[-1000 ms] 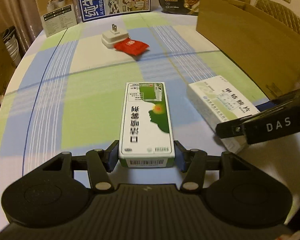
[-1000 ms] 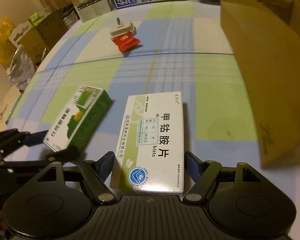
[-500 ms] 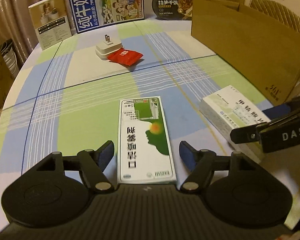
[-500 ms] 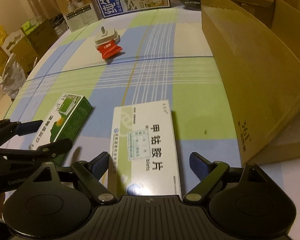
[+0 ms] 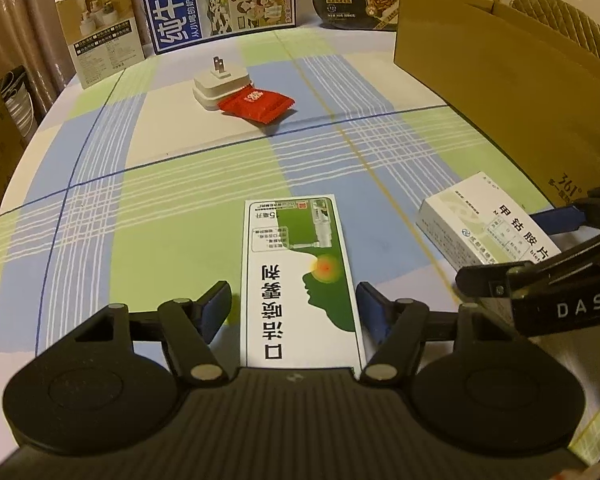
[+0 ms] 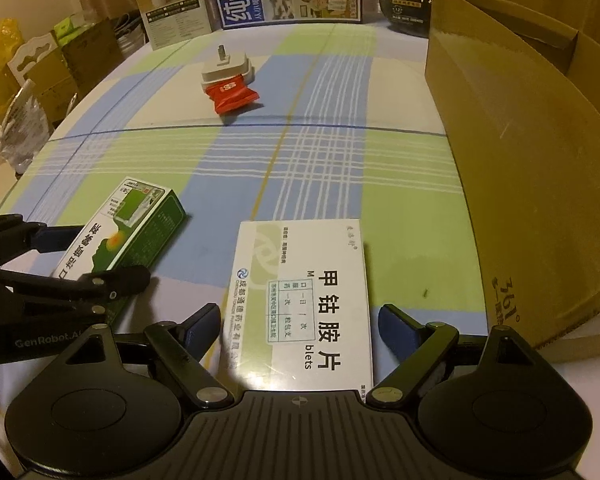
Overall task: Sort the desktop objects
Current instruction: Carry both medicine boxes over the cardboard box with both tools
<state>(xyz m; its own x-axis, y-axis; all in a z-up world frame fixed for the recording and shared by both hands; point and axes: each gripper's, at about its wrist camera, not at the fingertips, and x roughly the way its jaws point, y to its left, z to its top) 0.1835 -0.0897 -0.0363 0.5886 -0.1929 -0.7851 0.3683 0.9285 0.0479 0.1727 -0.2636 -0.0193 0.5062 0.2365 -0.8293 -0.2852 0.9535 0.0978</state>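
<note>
Counting: two medicine boxes (image 6: 304, 300) (image 5: 300, 276), one plug (image 5: 220, 86), one sachet (image 5: 256, 104).

Green-and-white cardboard medicine box (image 5: 302, 276): smooth printed card, slight sheen. White cardboard tablet box (image 6: 302, 304): glossy, glare at near end. Checked cloth cover on counter (image 5: 172, 208): matt woven. Brown corrugated carton (image 6: 532, 160) right: matt, raw paper. Red foil snack packet (image 5: 256, 103): shiny. White plastic plug adapter (image 5: 218, 86): smooth, metal prongs.
</note>
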